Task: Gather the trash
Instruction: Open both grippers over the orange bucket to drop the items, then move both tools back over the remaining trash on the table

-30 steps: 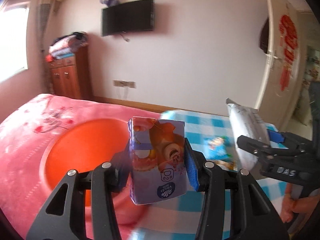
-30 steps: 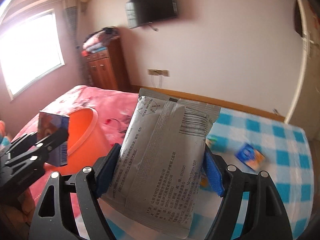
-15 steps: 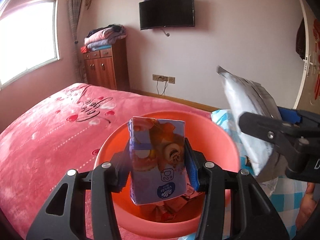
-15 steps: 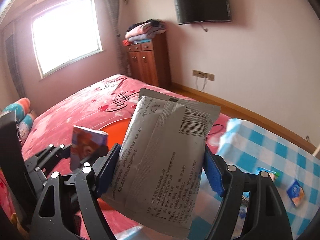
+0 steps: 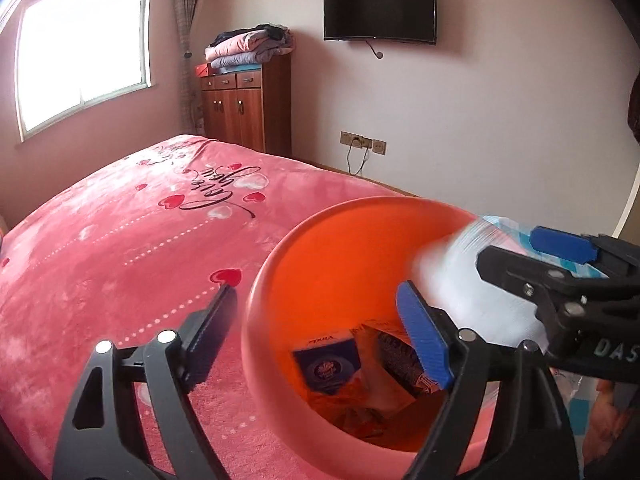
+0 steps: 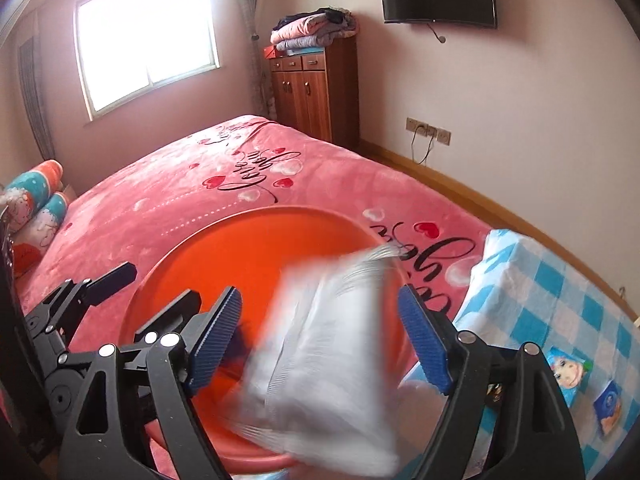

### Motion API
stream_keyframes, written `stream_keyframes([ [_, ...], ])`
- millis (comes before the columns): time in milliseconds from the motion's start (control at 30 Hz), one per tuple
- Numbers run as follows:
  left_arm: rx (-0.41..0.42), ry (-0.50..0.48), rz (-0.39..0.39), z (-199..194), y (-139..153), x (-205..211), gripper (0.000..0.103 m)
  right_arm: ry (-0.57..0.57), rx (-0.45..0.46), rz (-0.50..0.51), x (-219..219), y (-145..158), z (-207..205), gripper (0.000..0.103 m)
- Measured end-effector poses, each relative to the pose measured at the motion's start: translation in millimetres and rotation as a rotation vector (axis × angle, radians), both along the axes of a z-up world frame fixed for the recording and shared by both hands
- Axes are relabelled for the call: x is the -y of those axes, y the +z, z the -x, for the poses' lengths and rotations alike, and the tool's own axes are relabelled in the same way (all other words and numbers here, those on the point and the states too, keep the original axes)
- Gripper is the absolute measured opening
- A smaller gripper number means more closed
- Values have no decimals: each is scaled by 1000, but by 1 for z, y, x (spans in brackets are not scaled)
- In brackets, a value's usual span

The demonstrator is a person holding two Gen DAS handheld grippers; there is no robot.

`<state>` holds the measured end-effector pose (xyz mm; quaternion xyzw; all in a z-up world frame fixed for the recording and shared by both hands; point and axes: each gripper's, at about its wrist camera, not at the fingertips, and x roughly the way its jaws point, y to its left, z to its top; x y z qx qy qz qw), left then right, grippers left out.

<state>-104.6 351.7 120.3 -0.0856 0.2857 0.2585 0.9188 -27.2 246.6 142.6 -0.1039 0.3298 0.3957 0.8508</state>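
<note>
Pink bedspread (image 5: 132,240) with hearts and script, covering the bed. Blue checked cloth (image 6: 560,300) at the right. Orange bin (image 5: 320,264) on the bedspread, mouth upward, wrappers at its bottom. Silver packet (image 6: 320,360), blurred, between the right gripper (image 6: 320,332) pads but clear of both, above the bin; jaws opening. Small purple carton (image 5: 326,366) already inside the bin. Left gripper (image 5: 318,328) jaws opening, nothing between them, over the bin's rim.

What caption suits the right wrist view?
Right gripper opening, blurred grey packet between its pads over the orange bin.
</note>
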Motion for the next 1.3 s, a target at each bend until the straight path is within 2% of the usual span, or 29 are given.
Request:
stream_keyframes([
  [33,-4,2,-12,-1,0,1,87,-16,12,-2,4,-1,1,89],
  [233,1,-13,-28,-4,2,12,88,-105,89,-24,33,7,10,89],
  [500,22,-105,-66,-15,12,52,88,-250,144,-64,95,15,17,89],
  [800,42,-219,-89,-25,21,107,88,-398,146,-93,172,15,22,89],
  [1300,28,-360,-134,-28,22,185,88,-546,173,-91,254,11,41,89],
])
